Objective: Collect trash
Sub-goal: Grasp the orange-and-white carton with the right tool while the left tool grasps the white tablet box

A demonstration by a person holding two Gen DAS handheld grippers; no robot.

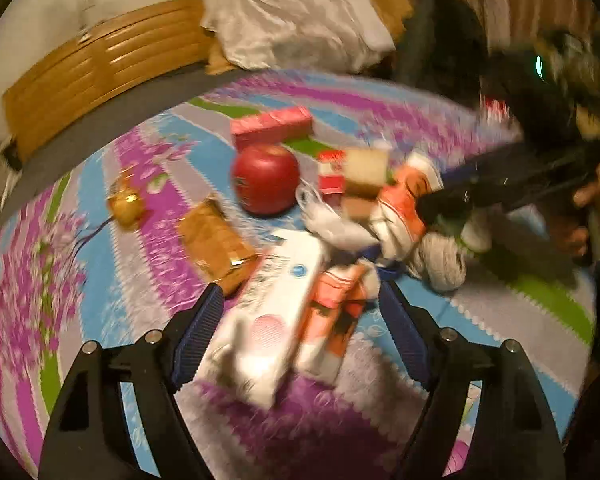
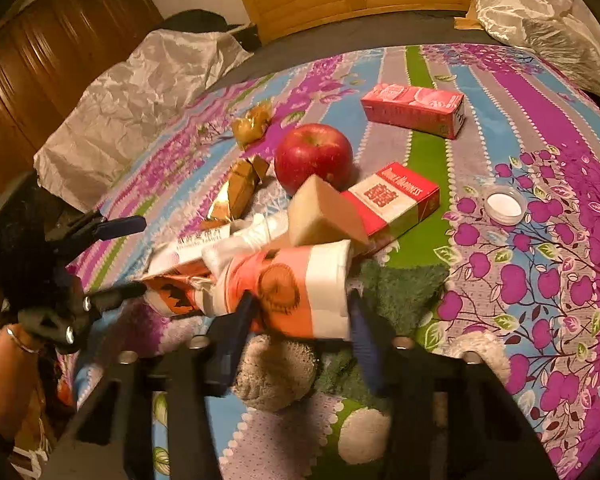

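Between the blue pads of the right hand-held gripper (image 2: 300, 320) an orange and white wrapper (image 2: 296, 288) is sitting, and the jaws are standing partly apart on its two sides; whether they are already pressing it I cannot tell. The left hand-held gripper (image 1: 300, 296) is standing wide apart and empty above a white carton (image 1: 268, 316) and a second orange wrapper (image 1: 332, 312), touching neither. Around them, on the flowered bedspread (image 2: 540, 280), more things are lying: a red and white box (image 2: 396, 200), a pink carton (image 2: 414, 109), gold wrappers (image 2: 240, 192), a red apple (image 2: 313, 156) and a small white lid (image 2: 504, 203) well apart to the side. No trash bag or bin is showing, so the collecting is, I judge, only beginning, with almost everything still waiting.
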